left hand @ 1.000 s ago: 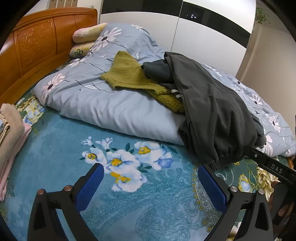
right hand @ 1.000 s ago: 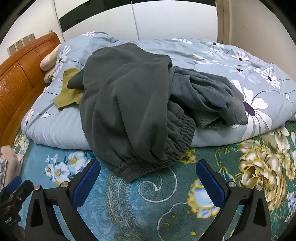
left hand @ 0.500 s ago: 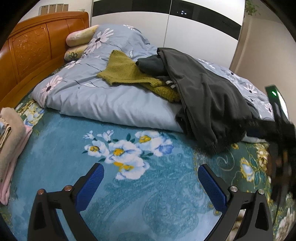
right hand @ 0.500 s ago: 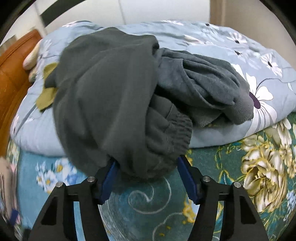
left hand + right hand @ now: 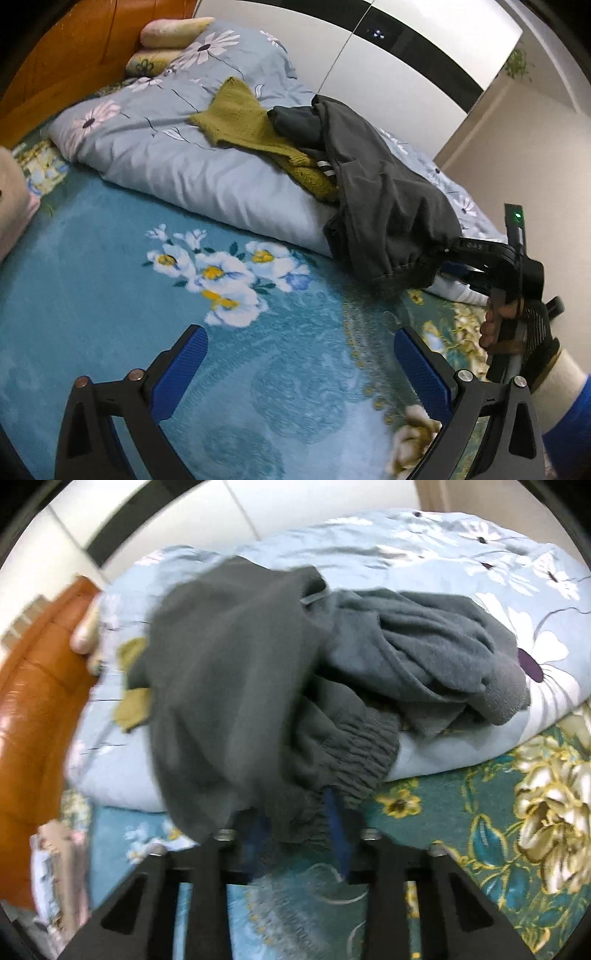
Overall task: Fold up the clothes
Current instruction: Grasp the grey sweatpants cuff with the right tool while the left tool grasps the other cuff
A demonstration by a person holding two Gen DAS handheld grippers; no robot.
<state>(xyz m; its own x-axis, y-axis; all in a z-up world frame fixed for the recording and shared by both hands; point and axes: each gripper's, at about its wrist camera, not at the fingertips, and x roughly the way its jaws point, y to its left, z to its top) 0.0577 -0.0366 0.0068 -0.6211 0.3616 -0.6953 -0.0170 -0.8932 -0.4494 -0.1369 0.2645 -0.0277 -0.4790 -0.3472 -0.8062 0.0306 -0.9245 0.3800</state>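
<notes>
Under both my tongs lies a teal bedspread with white and gold flowers. My left tongs hang spread wide over it, the blue pads apart with nothing between them. Off to their right, my right hand grips the handle of the other tool.

My right tongs are pressed together on the gathered, elastic hem of the dark grey garment, which bunches over the pads and hides their tips. Seen from the left tongs, that hem sits ahead and to the right, just off the edge of the quilt.

Past the tongs, a pale blue flowered quilt lies heaped across the bed, and the grey garment is draped over it and down its near side. A second grey knit piece is crumpled just right of it. A mustard knitted top lies on the quilt, partly tucked under the grey one.

Further left are two pillows against an orange wooden headboard; behind the bed stands a white wardrobe with a black band.
</notes>
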